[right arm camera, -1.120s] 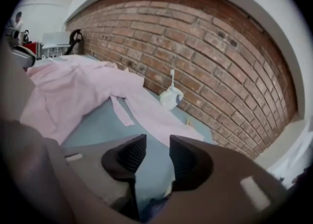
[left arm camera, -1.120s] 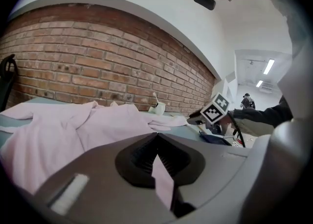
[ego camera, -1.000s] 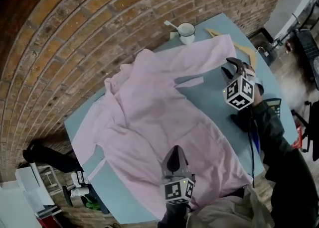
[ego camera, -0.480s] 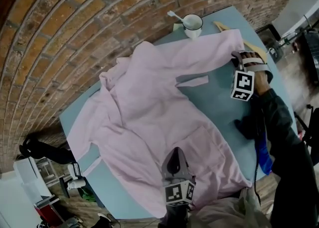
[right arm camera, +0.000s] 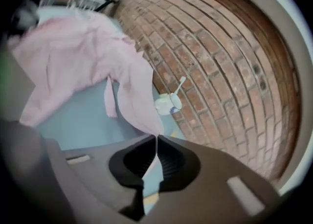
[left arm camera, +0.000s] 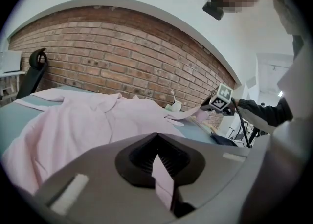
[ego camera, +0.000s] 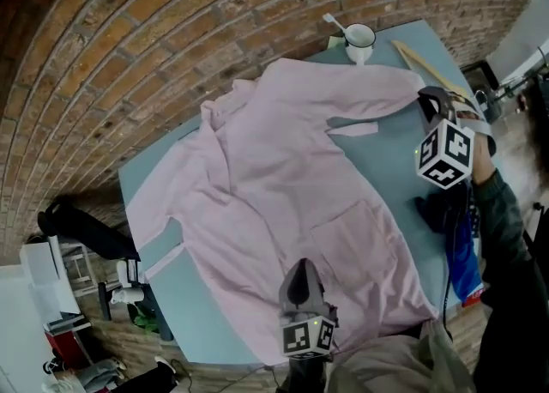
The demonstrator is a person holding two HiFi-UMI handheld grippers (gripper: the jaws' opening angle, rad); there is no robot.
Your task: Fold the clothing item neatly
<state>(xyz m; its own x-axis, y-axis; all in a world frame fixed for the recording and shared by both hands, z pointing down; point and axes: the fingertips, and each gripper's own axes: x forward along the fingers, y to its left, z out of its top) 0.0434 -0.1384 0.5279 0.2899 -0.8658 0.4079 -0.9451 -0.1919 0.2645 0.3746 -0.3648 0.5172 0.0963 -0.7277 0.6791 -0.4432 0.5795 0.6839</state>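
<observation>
A pale pink shirt [ego camera: 274, 177] lies spread, front up, over a blue-grey table [ego camera: 386, 168]. At the near hem my left gripper [ego camera: 298, 273] is shut, and a strip of pink cloth [left arm camera: 164, 181] is pinched between its jaws in the left gripper view. My right gripper [ego camera: 431, 99] is at the end of the far right sleeve. Its jaws have just been closing, and the sleeve [right arm camera: 132, 96] runs straight into the right gripper [right arm camera: 156, 141], now shut on it. The sleeve end hangs lifted off the table.
A white mug [ego camera: 358, 39] with a spoon stands at the table's far edge beside a wooden hanger [ego camera: 425, 65]. A dark object [ego camera: 433, 211] lies on the table near my right arm. A brick wall [ego camera: 171, 31] runs behind the table.
The right gripper reached the sleeve end, shut on it and raised it. The left gripper stayed shut on the hem.
</observation>
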